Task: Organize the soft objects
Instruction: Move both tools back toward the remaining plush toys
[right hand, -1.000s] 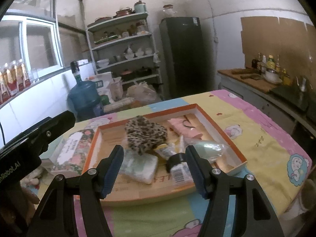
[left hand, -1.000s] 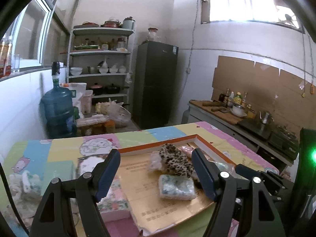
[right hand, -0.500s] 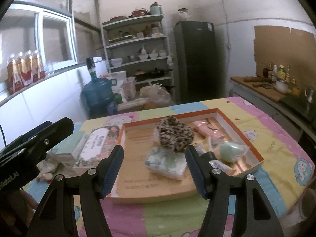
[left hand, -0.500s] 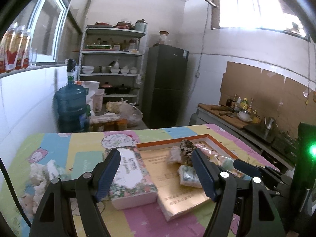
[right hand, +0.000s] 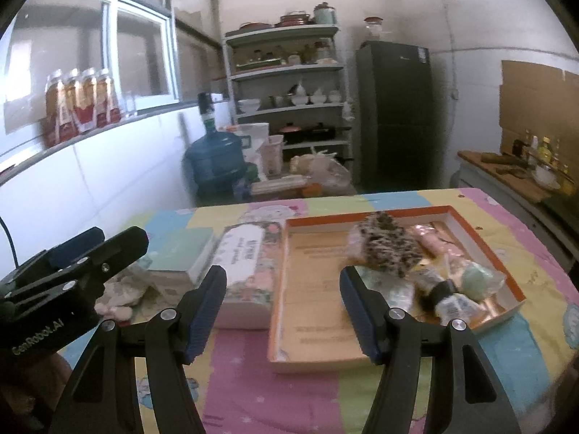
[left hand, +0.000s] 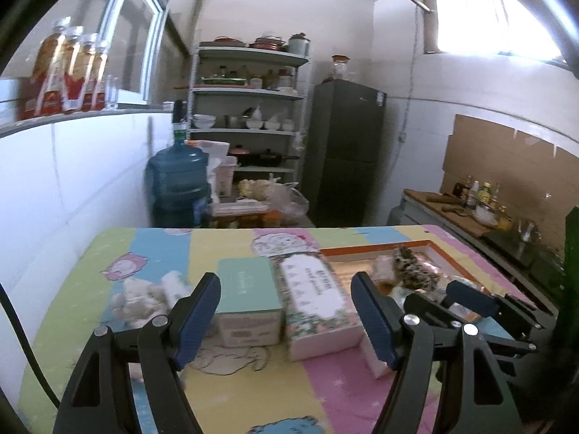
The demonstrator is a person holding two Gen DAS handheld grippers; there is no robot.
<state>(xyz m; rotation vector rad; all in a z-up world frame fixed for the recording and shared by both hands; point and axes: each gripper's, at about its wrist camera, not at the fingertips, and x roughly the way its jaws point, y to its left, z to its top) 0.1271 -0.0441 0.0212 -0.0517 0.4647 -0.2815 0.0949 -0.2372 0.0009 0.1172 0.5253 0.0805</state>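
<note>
Left wrist view: left tool (left hand: 286,320) and right tool (right hand: 282,309) both gape wide, empty, above the table (right hand: 253,390).

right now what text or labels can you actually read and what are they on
"GenRobot.AI": on the body of the left gripper, right wrist view.
Floral tissue box: label print blurred.
Mint green box: print too small.
Orange-rimmed tray floor: lines blurred.
Barcode tag: unreadable.

Bare tablecloth (right hand: 253,390) along the near edge, open to both grippers. Ahead of the left gripper (left hand: 286,320), blocked by a green box (left hand: 248,289) and a floral tissue box (left hand: 316,298) (side by side, touching). Left half of the tray (right hand: 398,213) floor free; right half crowded with soft packets (right hand: 389,246).
</note>
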